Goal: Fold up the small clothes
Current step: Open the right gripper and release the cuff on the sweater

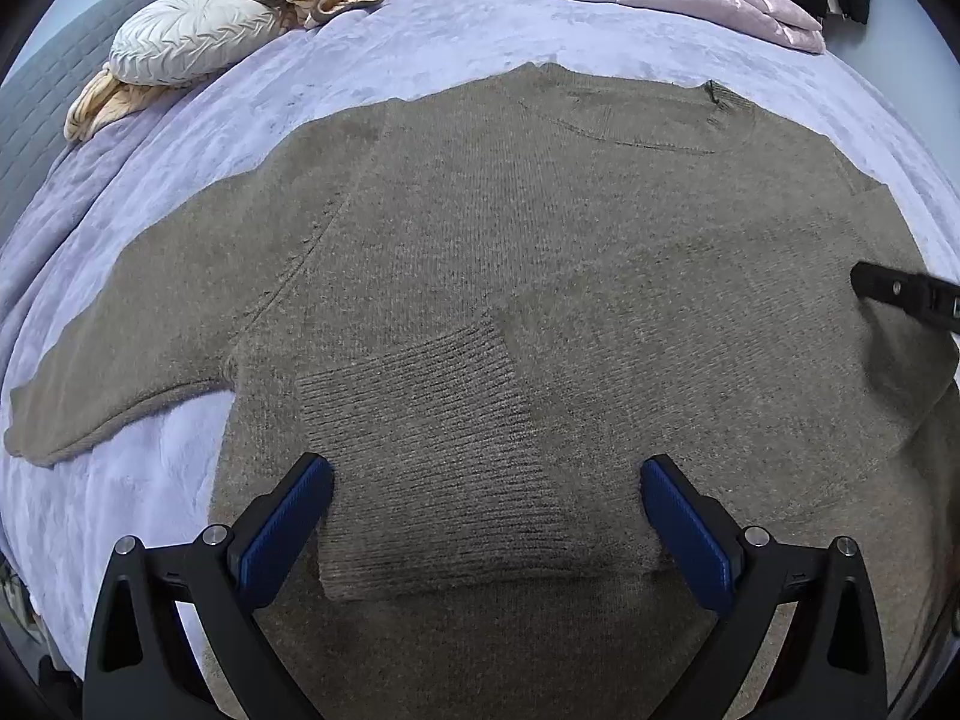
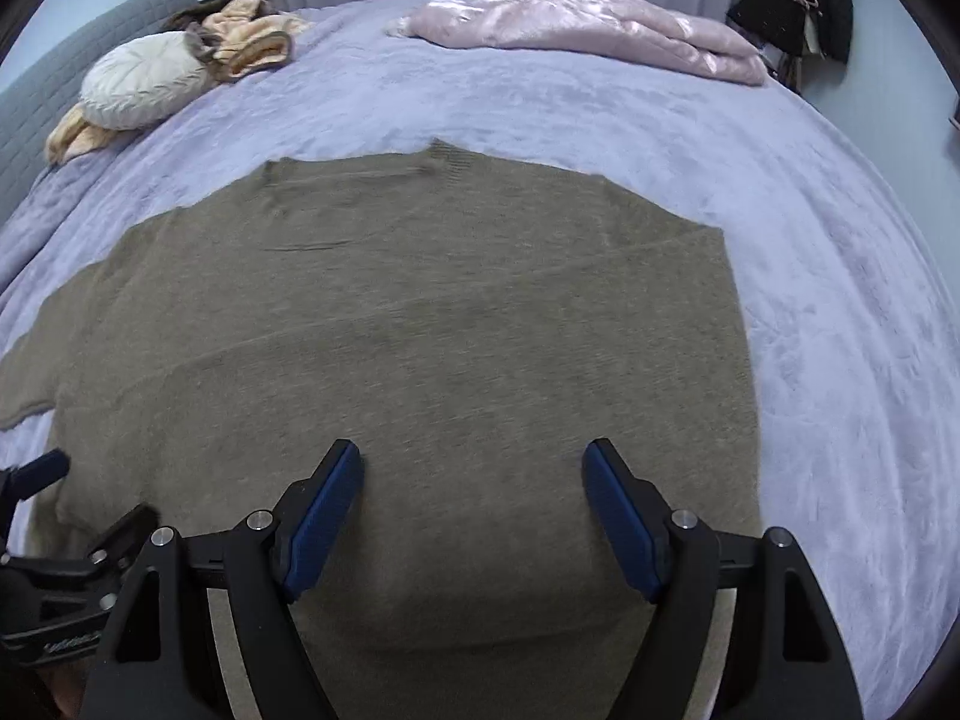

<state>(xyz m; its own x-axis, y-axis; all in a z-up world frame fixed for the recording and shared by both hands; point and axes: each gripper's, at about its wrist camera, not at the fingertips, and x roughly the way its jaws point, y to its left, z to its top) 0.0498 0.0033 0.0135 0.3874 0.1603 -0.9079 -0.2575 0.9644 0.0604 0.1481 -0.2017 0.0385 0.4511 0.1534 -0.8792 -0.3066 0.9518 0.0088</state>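
Flat on lilac bedspread (image 2: 600, 120), brown sweater (image 1: 540, 240), left gripper (image 1: 486, 516) apart, right gripper (image 2: 474, 504) apart

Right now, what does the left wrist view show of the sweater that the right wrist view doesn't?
Left only: the ribbed cuff of the folded-in sleeve between the open left gripper, and the other sleeve spread out to its end. Right only: the straight folded side edge against the lilac fleece bedspread. Both: the olive-brown knitted sweater, collar far away.
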